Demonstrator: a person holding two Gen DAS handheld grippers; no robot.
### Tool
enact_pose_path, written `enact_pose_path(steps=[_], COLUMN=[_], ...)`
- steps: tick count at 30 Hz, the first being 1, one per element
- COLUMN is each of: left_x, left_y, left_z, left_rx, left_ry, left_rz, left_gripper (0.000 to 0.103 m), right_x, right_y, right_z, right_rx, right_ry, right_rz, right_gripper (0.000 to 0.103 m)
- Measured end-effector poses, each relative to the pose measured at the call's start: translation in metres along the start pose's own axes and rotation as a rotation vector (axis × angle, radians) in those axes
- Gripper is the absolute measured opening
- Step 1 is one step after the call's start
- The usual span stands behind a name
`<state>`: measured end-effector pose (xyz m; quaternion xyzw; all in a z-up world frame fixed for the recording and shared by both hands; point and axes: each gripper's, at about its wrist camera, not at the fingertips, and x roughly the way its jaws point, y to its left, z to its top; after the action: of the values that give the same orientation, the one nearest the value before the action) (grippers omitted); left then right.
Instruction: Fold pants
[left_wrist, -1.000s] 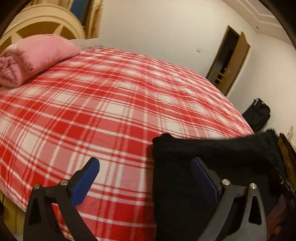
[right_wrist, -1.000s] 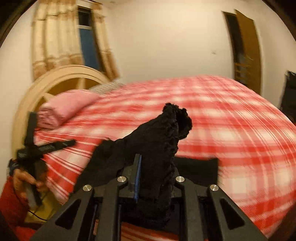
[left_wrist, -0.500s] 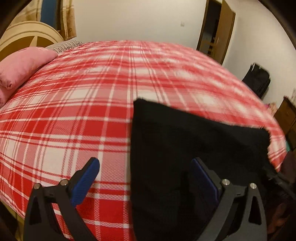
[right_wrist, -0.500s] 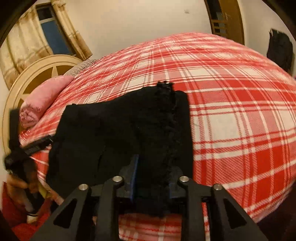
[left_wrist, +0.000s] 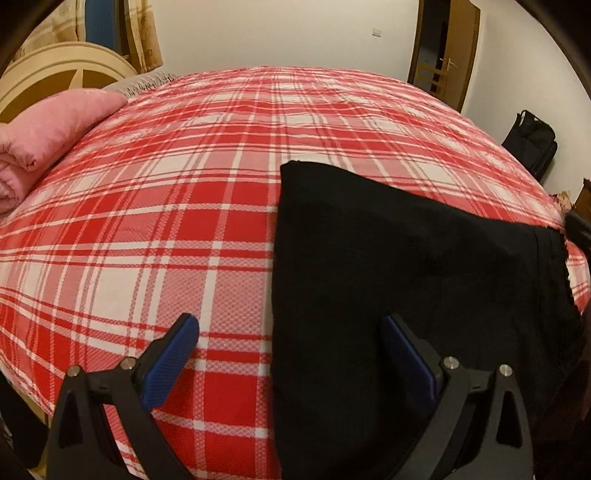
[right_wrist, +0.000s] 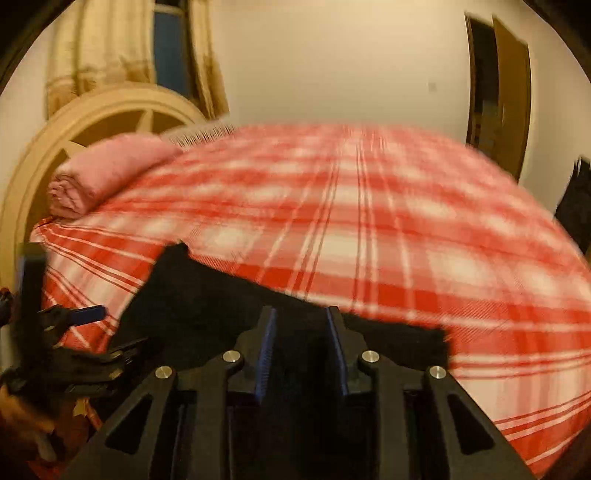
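The black pants are shown laid flat on the red plaid bedspread, at the edge of the bed nearest both cameras, well apart from the pink folded blanket that lies by the cream headboard. A compact dark block with one straight side edge and one squared corner is presented, so at least one fold is judged to have been made; layers cannot be counted, the fabric being uniformly black. A fringed or ragged hem is seen at the pants' far side in the left wrist view.

The left gripper is held with its blue-padded fingers spread wide; one is over bare bedspread, the other over the pants, and nothing is gripped. The right gripper is shown with a narrow gap between its fingers; no cloth is seen in that gap, although the dark background leaves some doubt. The right wrist view is blurred.

A final fold or smoothing is judged to remain, if anything.
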<state>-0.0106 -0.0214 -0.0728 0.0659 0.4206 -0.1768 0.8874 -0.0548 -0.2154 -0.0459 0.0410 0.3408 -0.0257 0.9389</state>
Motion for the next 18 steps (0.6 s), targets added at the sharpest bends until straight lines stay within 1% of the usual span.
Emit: enact_pose_path(steps=[2, 4, 6, 8, 9, 11, 13, 15, 17, 18], left_x=[0.002, 0.005, 0.009, 0.011, 0.012, 0.011, 0.01, 0.009, 0.009, 0.008], left_y=[-0.001, 0.001, 0.005, 0.008, 0.009, 0.008, 0.008, 0.007, 0.007, 0.007], left_z=[-0.003, -0.005, -0.005, -0.006, -0.006, -0.007, -0.007, -0.008, -0.009, -0.01], left_rx=[0.01, 0.001, -0.027, -0.047, -0.054, -0.052, -0.051, -0.057, -0.051, -0.047], left_ry=[0.007, 0.021, 0.032, 0.043, 0.046, 0.045, 0.048, 0.056, 0.058, 0.057], left_rz=[0.002, -0.003, -0.024, -0.048, -0.055, -0.057, -0.056, -0.058, -0.059, -0.058], left_gripper=[0.101, 0.103, 0.103, 0.103, 0.103, 0.103, 0.103, 0.103, 0.103, 0.103], right_x=[0.028, 0.036, 0.041, 0.037, 0.031, 0.017, 0.015, 0.021, 0.04, 0.052], right_y=[-0.006, -0.013, -0.021, -0.023, -0.021, -0.007, 0.017, 0.046, 0.075, 0.086], right_z=[-0.004, -0.007, -0.004, 0.0, 0.003, 0.011, 0.024, 0.034, 0.04, 0.042], right_rx=[0.011, 0.025, 0.071, 0.108, 0.109, 0.069, 0.002, -0.044, -0.075, -0.097], right_ry=[0.05, 0.031, 0.034, 0.054, 0.046, 0.006, -0.005, 0.013, 0.065, 0.096], right_rz=[-0.046, -0.055, -0.037, -0.023, -0.021, 0.01, 0.071, 0.165, 0.265, 0.292], right_gripper=[0.029, 0.027, 0.027, 0.027, 0.028, 0.028, 0.028, 0.028, 0.028, 0.028])
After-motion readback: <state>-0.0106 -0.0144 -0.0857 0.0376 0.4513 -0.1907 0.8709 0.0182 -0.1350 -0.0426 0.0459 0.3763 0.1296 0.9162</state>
